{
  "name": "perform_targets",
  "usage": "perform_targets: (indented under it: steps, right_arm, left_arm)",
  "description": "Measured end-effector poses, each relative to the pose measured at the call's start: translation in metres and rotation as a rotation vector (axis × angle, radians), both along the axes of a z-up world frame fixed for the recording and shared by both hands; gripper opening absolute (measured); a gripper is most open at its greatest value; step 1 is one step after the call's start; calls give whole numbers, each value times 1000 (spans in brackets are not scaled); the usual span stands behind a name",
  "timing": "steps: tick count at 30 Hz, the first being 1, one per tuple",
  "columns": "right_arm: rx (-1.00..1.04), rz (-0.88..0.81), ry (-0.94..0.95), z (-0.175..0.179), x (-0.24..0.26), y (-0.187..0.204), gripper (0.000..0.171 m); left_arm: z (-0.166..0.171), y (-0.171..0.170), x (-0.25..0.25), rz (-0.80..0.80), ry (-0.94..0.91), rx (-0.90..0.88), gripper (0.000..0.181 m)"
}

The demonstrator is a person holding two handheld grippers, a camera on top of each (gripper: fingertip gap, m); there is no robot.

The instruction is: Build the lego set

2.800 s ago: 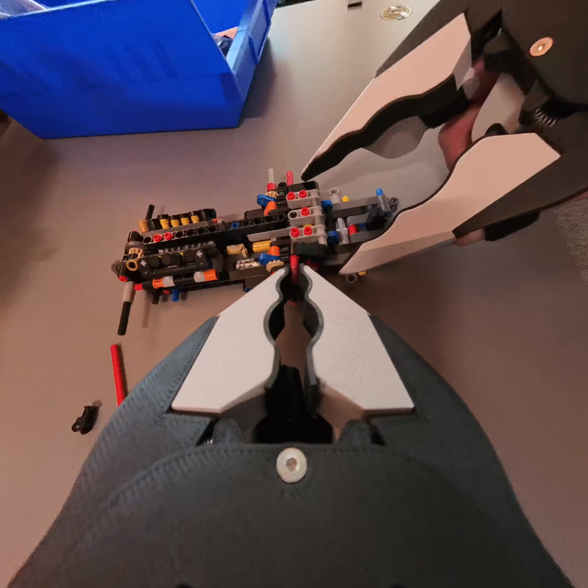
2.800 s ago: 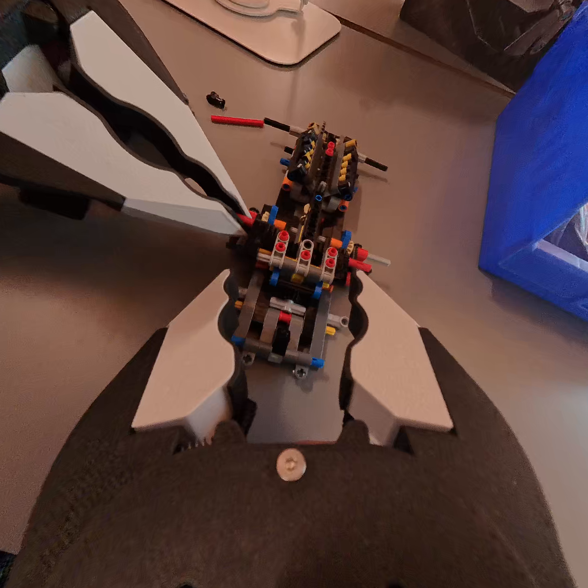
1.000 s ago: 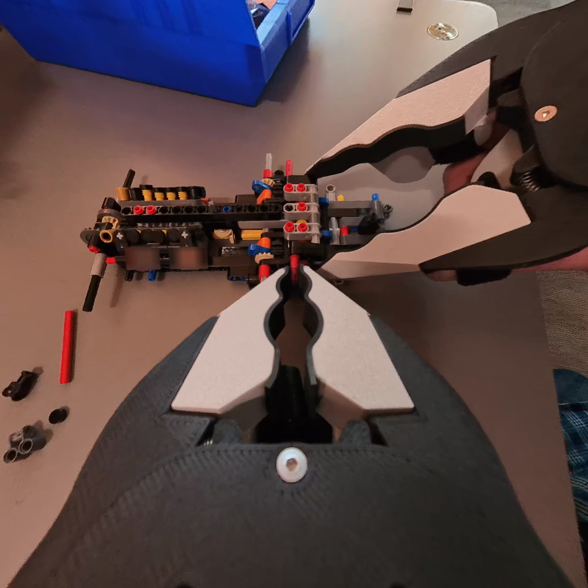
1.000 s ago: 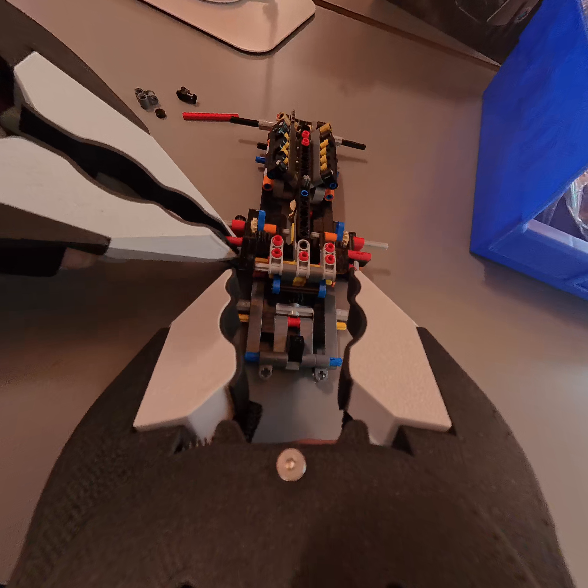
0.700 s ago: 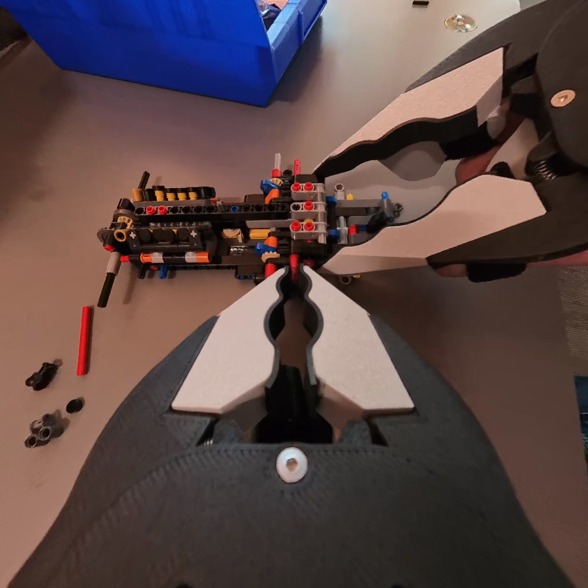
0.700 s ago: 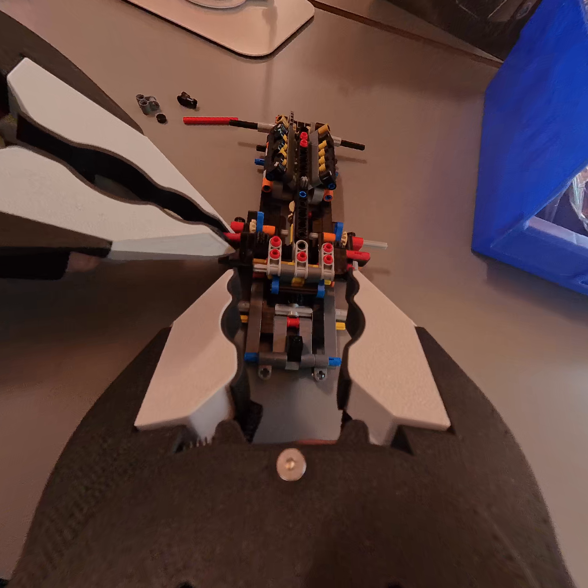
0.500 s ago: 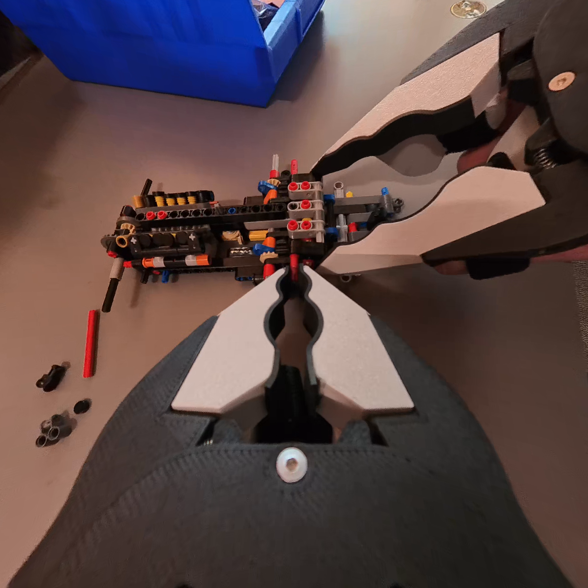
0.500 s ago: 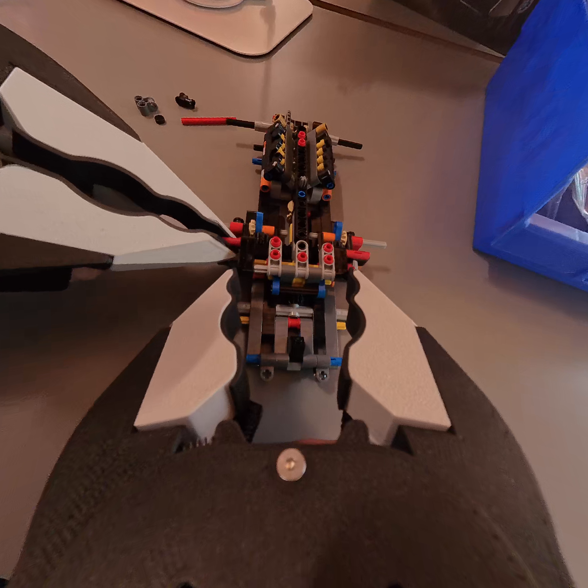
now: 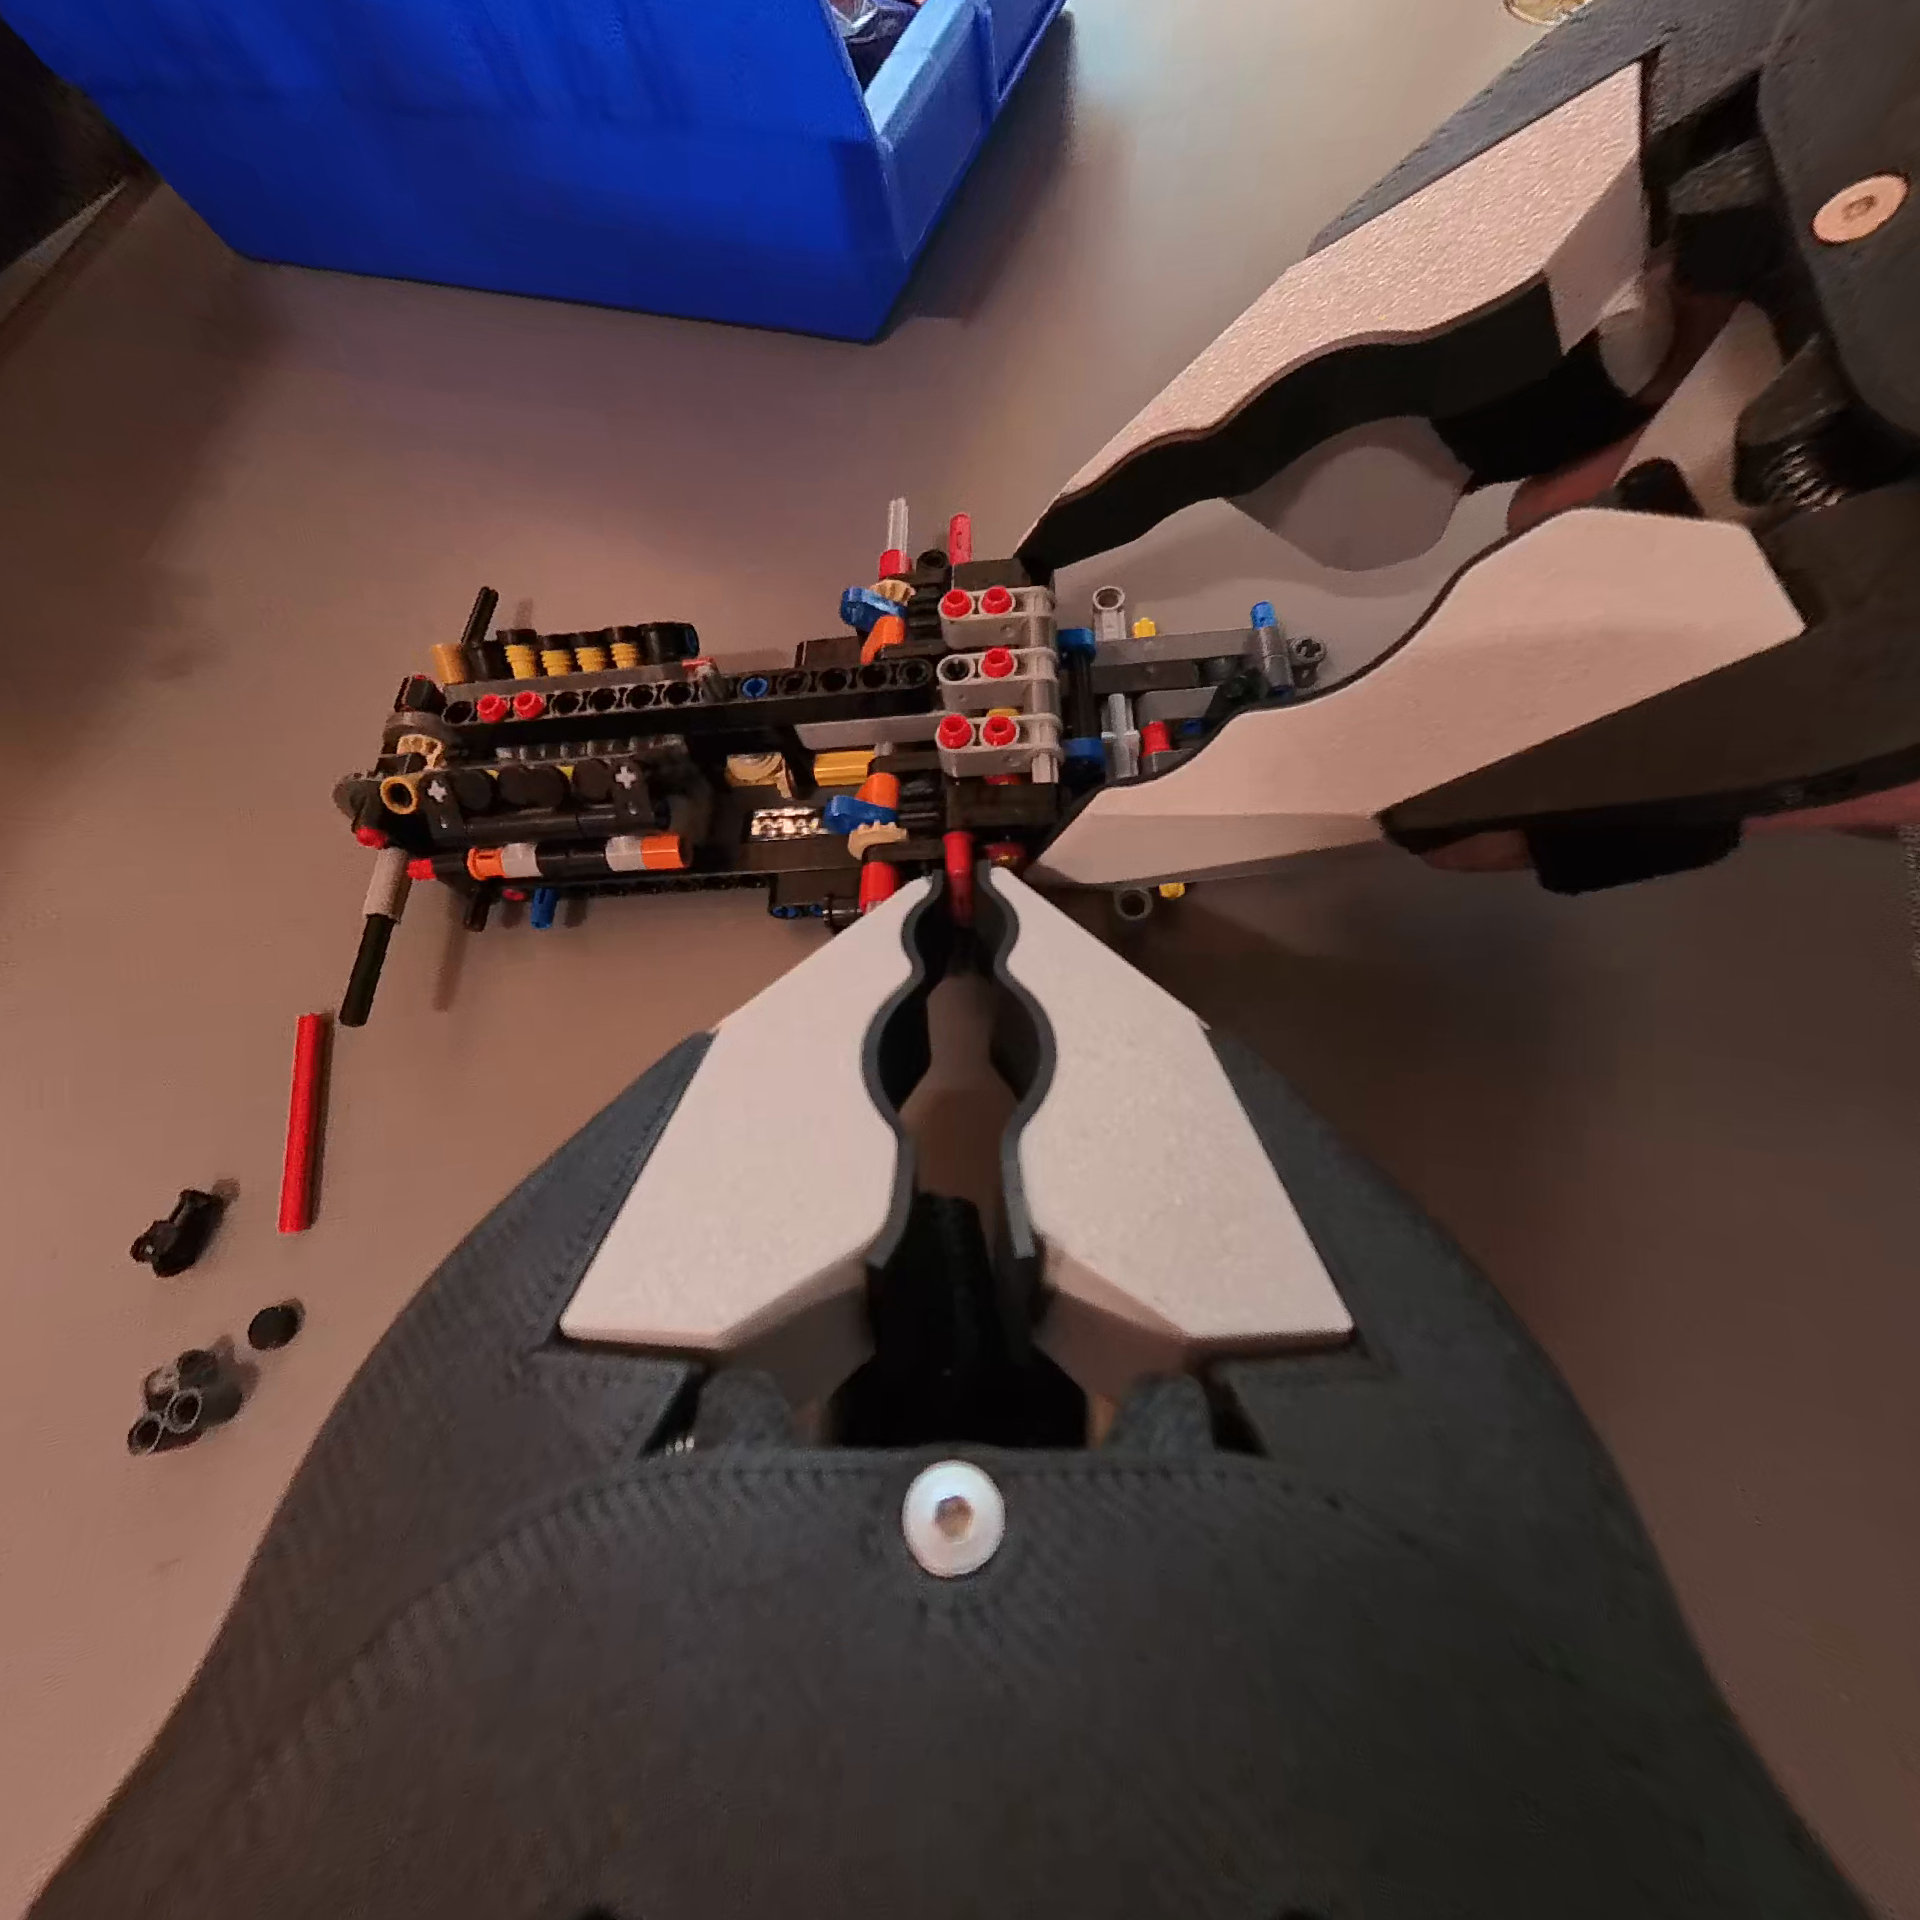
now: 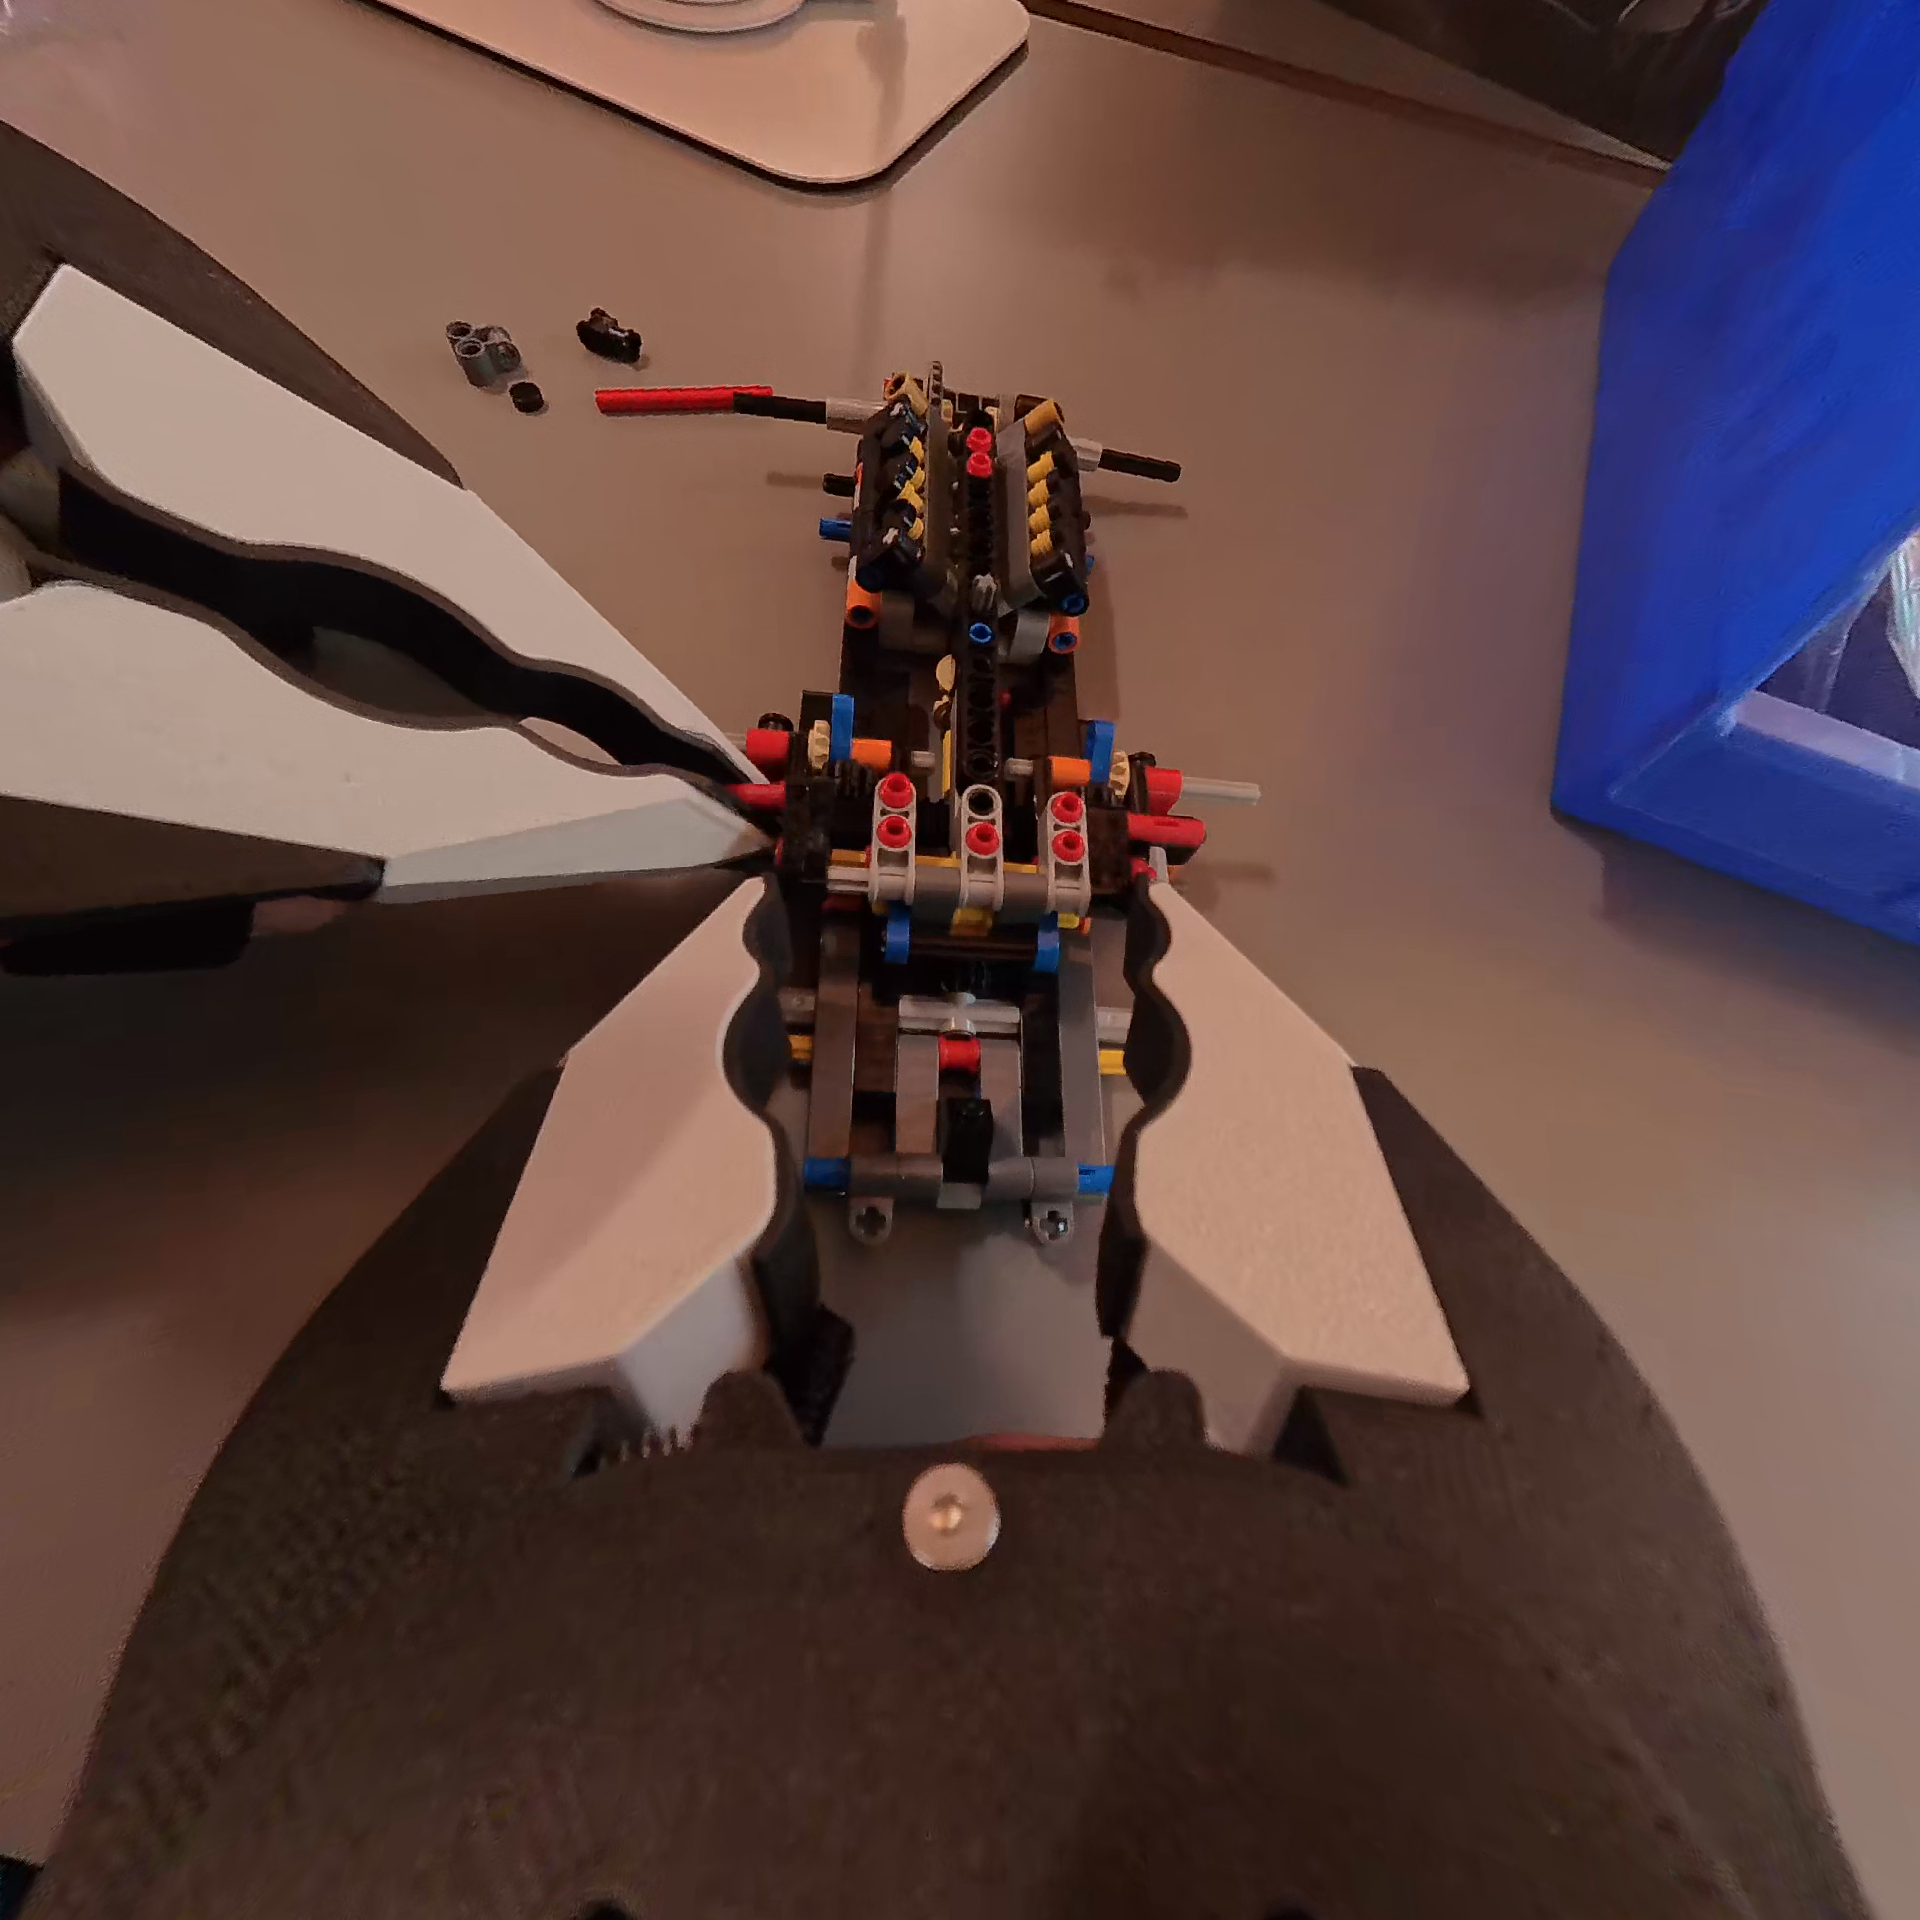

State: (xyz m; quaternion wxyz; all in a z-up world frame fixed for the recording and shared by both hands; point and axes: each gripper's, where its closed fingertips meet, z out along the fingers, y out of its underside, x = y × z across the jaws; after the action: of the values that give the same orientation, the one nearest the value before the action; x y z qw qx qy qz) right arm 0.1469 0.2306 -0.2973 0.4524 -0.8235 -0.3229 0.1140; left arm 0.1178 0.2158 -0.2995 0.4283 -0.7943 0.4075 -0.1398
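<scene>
Smooth grey-brown tabletop (image 9: 1455, 1091) throughout. At eleven o'clock in the left wrist view, a blue plastic bin (image 9: 499, 135), contents unclear. Lying flat mid-table, the long black-and-grey lego chassis (image 9: 727, 727). Left gripper (image 9: 961, 902), coming from six o'clock, pinched on a red pin (image 9: 958, 868) at the chassis's near side. Right gripper (image 10: 951, 894), from three o'clock, clamped across the chassis's grey end frame. At eight o'clock, a loose red axle (image 9: 301, 1122) and small dark connectors (image 9: 182, 1403).

No legible writing anywhere
</scene>
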Motion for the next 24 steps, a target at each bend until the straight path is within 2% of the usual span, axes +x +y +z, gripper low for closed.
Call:
perform_targets:
  steps: [13, 24]
  right_arm:
    - [5, 12, -17, -1, 3, 2, 62]
    - [-2, 25, -38, -1, 4, 2, 62]
  left_arm:
    - [0, 3, 3, -30, 85, 73, 3]
    - [0, 3, 3, -78, 173, 28, 2]
